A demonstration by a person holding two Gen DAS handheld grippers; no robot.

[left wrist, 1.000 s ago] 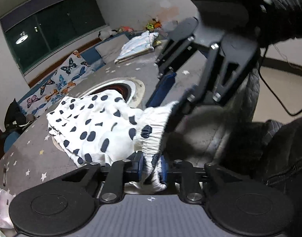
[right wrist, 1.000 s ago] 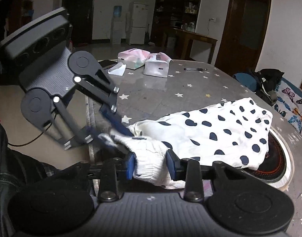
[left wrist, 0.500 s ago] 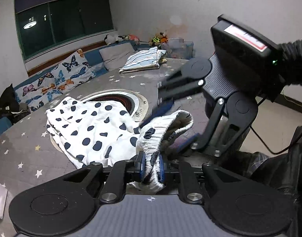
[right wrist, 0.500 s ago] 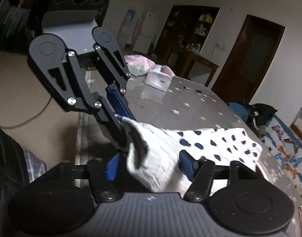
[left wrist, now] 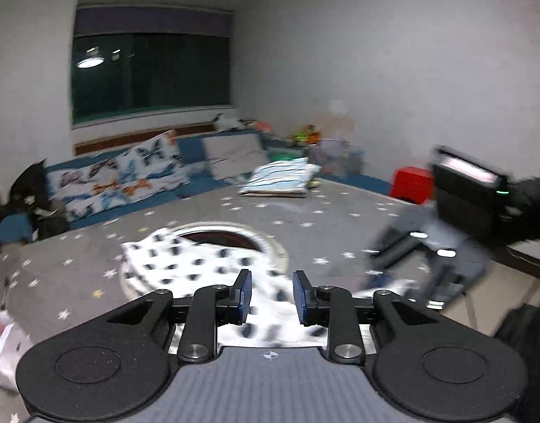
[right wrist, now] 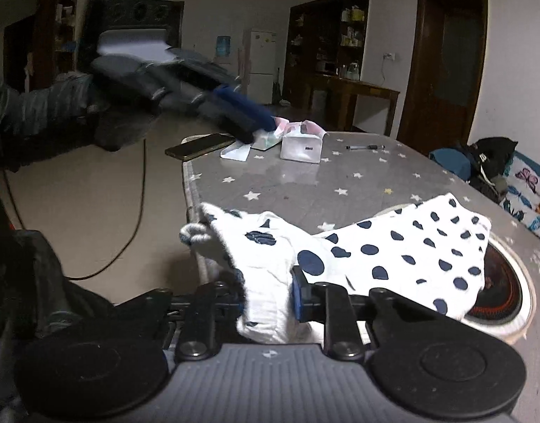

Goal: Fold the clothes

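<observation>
The table (right wrist: 340, 176) carries the spotted garment (right wrist: 393, 257) near its edge, partly over a round inset; the right gripper (right wrist: 266, 296) is closing on its bunched white waistband, so pull it taut, while the left gripper (left wrist: 271, 298) is opening, empty, above the cloth

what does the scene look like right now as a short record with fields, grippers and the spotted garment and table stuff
garment: white polka-dot garment, spread on the table, its waistband end lifted at the near edge
right gripper: jaws closing, pads pressing on the bunched waistband
left gripper: jaws opening, no cloth pinched; the garment lies below it
table: grey star-print cover, round inset ring partly under the garment
other items: phone, tissue box, pen, folded striped cloth
</observation>
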